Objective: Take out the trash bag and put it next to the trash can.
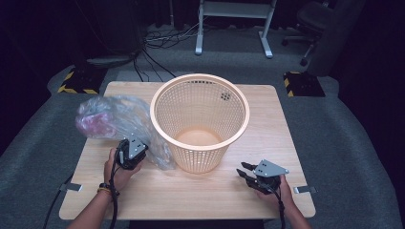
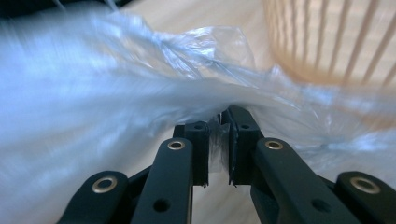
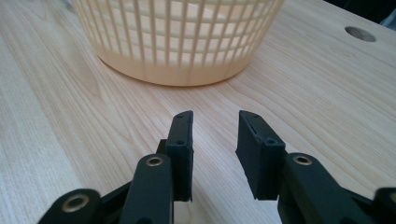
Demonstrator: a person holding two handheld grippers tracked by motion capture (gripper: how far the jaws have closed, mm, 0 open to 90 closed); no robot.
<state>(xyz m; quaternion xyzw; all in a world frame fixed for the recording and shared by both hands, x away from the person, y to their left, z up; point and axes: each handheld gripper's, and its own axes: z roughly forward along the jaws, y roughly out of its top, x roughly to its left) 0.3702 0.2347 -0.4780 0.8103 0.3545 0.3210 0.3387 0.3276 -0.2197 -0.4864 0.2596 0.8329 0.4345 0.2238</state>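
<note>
High view: A peach plastic mesh wastebasket (image 1: 199, 121) stands upright at the centre of the wooden table (image 1: 282, 143), mouth open to the top. A clear plastic bag (image 1: 119, 119) with something pink inside lies at 9 o'clock of the basket, its lower edge touching the basket's wall; the bag is blurred. The left gripper (image 1: 130, 151) sits at 7 o'clock of the basket, at the bag's lower edge, held in the person's left hand (image 1: 118, 171); the forearm comes in from 6 o'clock, and the wrist carries a dark band. The right gripper (image 1: 247, 172) rests low over the table at 5 o'clock of the basket, its jaws pointing toward 9 o'clock, held in the right hand (image 1: 282, 190). Its jaws stand apart with nothing between them.

Left gripper view: The 2 black jaws are nearly closed, a narrow slit left between them, and a fold of the clear plastic bag (image 2: 140, 93) is pinched in that slit. The film spreads from 9 o'clock to 3 o'clock across the jaw tips. The wastebasket (image 2: 327, 42) rises at 1 o'clock, just behind the film.

Right gripper view: The 2 jaws stand moderately open and hold nothing; bare table (image 3: 56, 116) shows in the gap. The wastebasket (image 3: 177, 42) stands at 12 o'clock, near but apart from the jaw tips. A round hole (image 3: 360, 33) in the tabletop shows at 2 o'clock.
</note>
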